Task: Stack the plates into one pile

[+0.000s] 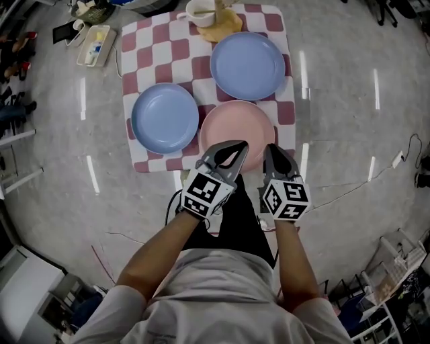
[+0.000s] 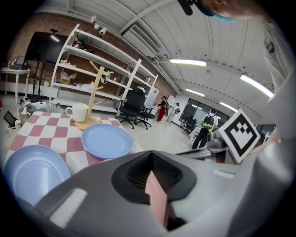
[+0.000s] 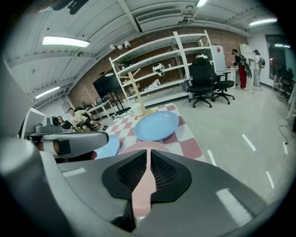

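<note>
- Grey floor; a small desk [image 1: 175, 50] under a red-and-white checked cloth.
- Pink plate [image 1: 236, 127] lies at the desk's near edge.
- Left blue plate [image 1: 164, 117] sits just beside it; far blue plate [image 1: 247, 65] lies behind.
- White mug [image 1: 198, 12] stands at the far edge.
- Left tool [image 1: 228, 156] is clamped on the pink plate's near rim.
- Right tool [image 1: 277, 158] is clamped on the same rim, beside the left.

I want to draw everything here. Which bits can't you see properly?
- Round pink plate: near rim, head view, covered by the left gripper and right gripper.
- Wooden mug stand: top, head view, cut by the upper edge.
- White tray beside the table: contents, head view, too small.
</note>
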